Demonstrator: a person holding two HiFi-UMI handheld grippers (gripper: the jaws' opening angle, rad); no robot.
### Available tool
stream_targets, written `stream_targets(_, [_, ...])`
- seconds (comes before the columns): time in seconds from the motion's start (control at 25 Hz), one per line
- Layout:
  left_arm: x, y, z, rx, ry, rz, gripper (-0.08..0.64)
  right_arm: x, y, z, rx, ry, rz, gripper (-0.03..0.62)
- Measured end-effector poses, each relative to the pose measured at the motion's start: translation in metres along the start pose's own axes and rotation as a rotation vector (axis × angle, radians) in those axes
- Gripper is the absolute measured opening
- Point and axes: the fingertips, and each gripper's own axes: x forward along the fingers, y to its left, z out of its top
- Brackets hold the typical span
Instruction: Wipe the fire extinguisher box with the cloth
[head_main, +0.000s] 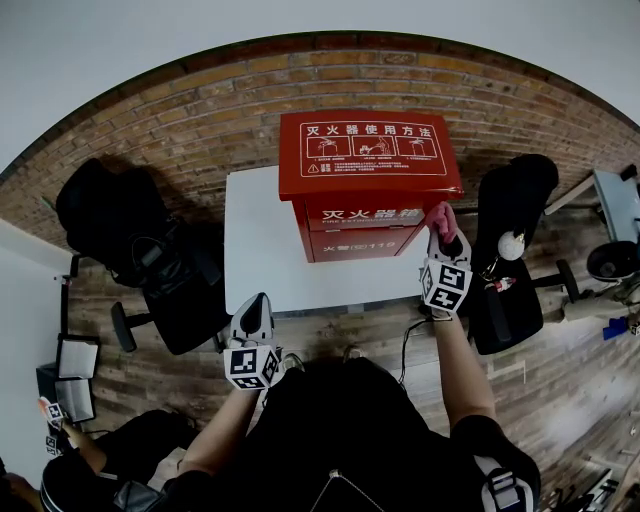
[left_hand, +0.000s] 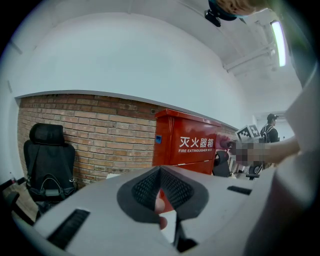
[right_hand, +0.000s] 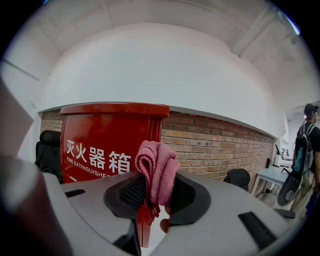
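A red fire extinguisher box (head_main: 365, 180) with white lettering stands on a white table (head_main: 262, 250) against a brick wall. It also shows in the left gripper view as the box (left_hand: 192, 142) and in the right gripper view as the box (right_hand: 107, 142). My right gripper (head_main: 441, 226) is shut on a folded pink cloth (right_hand: 157, 170), held close to the box's front right corner. The cloth (head_main: 441, 213) sticks up above the jaws. My left gripper (head_main: 252, 312) hangs at the table's near edge, left of the box, its jaws shut with nothing between them (left_hand: 161, 187).
A black office chair (head_main: 150, 255) stands left of the table and another chair (head_main: 510, 250) to the right. A person (right_hand: 302, 150) stands far right by a desk. Someone sits on the floor at lower left (head_main: 70, 455).
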Motion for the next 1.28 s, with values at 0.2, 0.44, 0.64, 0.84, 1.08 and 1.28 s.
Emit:
stream_targets(0.2, [-0.001, 0.002, 0.000, 0.007, -0.001, 0.005, 0.018, 0.002, 0.003, -0.012, -0.011, 0.014, 0.003, 0.110])
stream_targets(0.44, [-0.003, 0.003, 0.003, 0.003, -0.013, 0.007, 0.018, 0.005, 0.005, -0.025, -0.012, 0.028, 0.004, 0.110])
stream_targets(0.64, [-0.005, 0.005, 0.000, 0.000, -0.010, 0.017, 0.018, 0.007, 0.008, -0.031, -0.012, 0.028, 0.008, 0.110])
stream_targets(0.84, [-0.007, 0.005, -0.004, -0.001, 0.001, 0.028, 0.018, 0.006, 0.015, -0.029, -0.013, 0.010, 0.033, 0.110])
stream_targets(1.08, [-0.004, -0.001, -0.003, 0.001, -0.004, 0.038, 0.018, 0.005, 0.025, -0.027, -0.018, -0.007, 0.074, 0.110])
stream_targets(1.28, [0.000, -0.013, -0.002, -0.014, -0.007, 0.048, 0.018, 0.003, 0.031, -0.024, -0.017, -0.026, 0.107, 0.110])
